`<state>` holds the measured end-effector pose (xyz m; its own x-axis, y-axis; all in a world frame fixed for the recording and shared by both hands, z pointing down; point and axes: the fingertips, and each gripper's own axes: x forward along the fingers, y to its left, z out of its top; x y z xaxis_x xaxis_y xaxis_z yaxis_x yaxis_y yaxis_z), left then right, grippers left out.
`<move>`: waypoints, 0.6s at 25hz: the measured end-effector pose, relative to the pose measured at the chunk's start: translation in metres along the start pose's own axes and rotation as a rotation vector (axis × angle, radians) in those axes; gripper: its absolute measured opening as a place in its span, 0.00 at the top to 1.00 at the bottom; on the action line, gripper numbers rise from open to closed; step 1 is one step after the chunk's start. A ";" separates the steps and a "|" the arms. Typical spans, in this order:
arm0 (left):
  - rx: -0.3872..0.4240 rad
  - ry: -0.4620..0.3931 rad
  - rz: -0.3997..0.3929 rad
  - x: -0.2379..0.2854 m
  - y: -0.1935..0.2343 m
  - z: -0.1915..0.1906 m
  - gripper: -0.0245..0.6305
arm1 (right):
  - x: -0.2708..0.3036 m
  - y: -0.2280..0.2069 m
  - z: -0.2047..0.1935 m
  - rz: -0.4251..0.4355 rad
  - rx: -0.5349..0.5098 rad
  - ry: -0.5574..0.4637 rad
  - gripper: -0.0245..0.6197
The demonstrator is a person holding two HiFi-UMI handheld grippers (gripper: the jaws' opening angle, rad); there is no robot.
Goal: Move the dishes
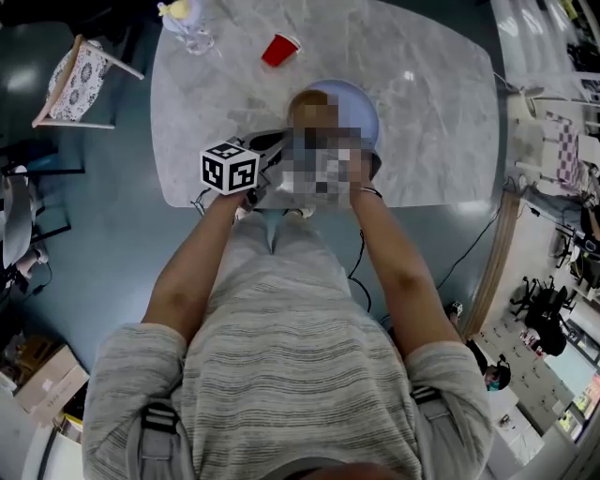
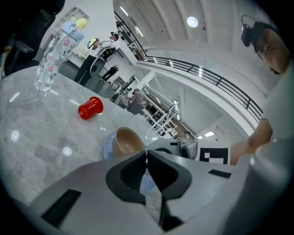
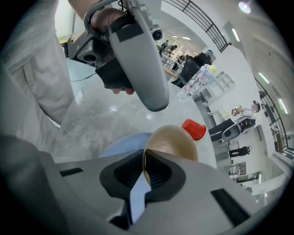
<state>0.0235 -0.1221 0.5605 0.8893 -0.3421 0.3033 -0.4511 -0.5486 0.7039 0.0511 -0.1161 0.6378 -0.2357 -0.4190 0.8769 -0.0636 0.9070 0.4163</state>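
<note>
Bowl [image 3: 177, 142] rim pinched in right tongs [image 3: 143, 157] (closed); left tongs [image 2: 147, 154] closed on plate [image 2: 107, 146] edge

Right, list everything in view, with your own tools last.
table: one, grey marble, under the dishes
plate: one, pale blue, near table edge in front of the person
bowl: one, tan, on the plate
cup: one, red, lying on its side beyond the plate
bottle: one, clear with dots and a yellow top, far left table corner
chair: one, patterned cushion, left of the table
cardboard box: one, brown, on the floor at lower left
people: several, distant background
left tool: grey, closed on the plate's rim
right tool: grey, closed on the bowl's rim
</note>
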 end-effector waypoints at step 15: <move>0.006 0.075 -0.028 0.053 -0.023 -0.014 0.92 | -0.003 0.012 -0.061 0.032 0.100 0.028 0.92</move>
<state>0.0816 -0.1171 0.5692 0.9048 -0.2687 0.3305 -0.4259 -0.5616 0.7094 0.1107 -0.1060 0.6549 -0.2117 -0.3893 0.8964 -0.1533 0.9191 0.3630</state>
